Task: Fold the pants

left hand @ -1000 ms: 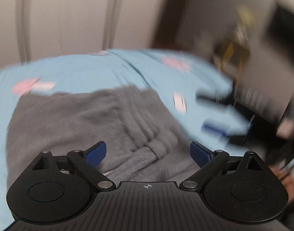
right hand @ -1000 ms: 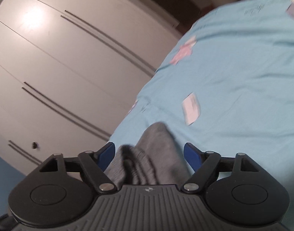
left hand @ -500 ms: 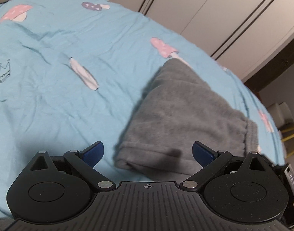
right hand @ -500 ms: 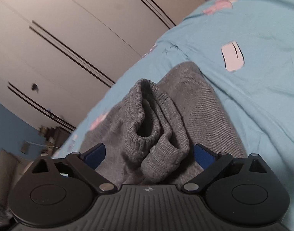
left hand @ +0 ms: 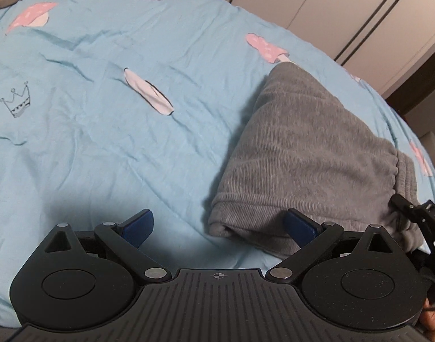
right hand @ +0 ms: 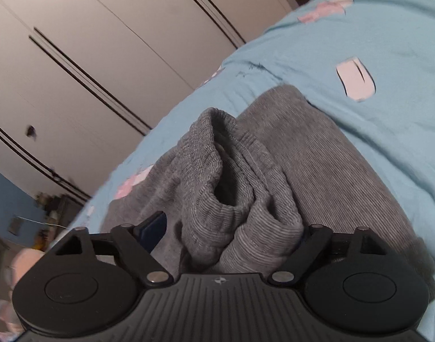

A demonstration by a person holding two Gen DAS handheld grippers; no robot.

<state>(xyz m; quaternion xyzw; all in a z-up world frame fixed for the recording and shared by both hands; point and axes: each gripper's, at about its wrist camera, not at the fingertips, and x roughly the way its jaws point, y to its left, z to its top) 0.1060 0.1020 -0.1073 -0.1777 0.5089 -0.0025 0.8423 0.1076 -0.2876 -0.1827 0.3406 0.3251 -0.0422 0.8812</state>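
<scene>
Both grippers wide open, gripping nothing: left gripper (left hand: pixel 219 226) beside folded pants (left hand: pixel 308 154) on bed (left hand: pixel 103 114), right gripper (right hand: pixel 231 232) straddling bunched waistband (right hand: pixel 226 171).

Black ribbed left claw (left hand: pixel 219 226) with blue fingertips (left hand: pixel 139 226), silver screws.

Left gripper (left hand: pixel 217 226) fingers spread wide, right gripper (right hand: pixel 231 229) — likewise
</scene>
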